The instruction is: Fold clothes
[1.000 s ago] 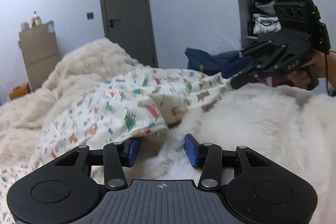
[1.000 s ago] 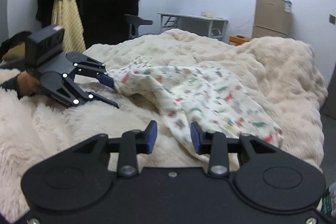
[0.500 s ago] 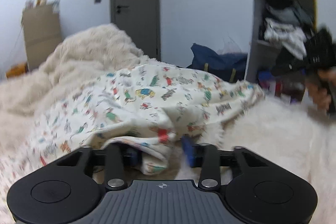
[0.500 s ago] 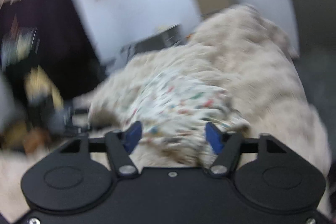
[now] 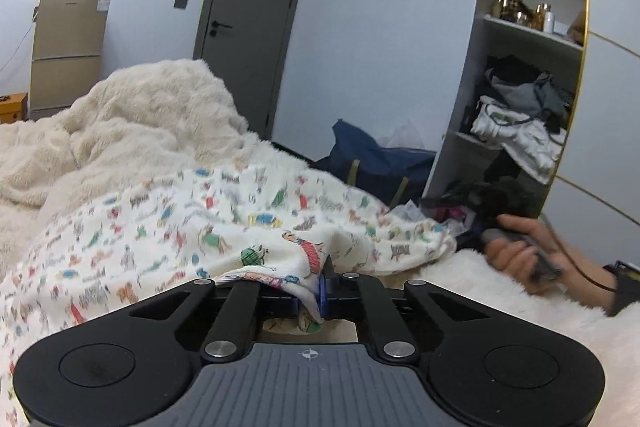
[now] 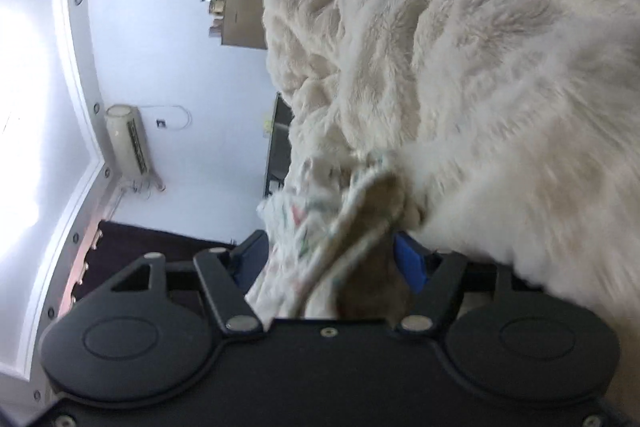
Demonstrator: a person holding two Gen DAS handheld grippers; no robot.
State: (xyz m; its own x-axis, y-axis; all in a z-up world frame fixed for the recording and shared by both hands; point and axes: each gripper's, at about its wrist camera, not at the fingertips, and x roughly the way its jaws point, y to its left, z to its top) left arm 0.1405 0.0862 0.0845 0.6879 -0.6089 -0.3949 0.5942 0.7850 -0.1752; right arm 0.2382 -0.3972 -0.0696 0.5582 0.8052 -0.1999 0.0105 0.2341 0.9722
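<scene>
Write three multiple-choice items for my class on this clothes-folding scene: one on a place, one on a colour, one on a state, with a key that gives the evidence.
1. Where does the white garment with small coloured animal prints lie?
A. on the fluffy cream blanket
B. on a wardrobe shelf
C. on the floor

2. What colour is the closed door with the lever handle?
A. white
B. grey
C. yellow

3. What is the left gripper doing?
A. hanging open above the bed
B. shut on the garment's hem
C. holding a bottle

Key: 1 A, the print cloth spreads over the blanket. 2 B, the door panel is plainly grey against the pale wall. 3 B, the blue pads pinch a fold of print cloth.
</scene>
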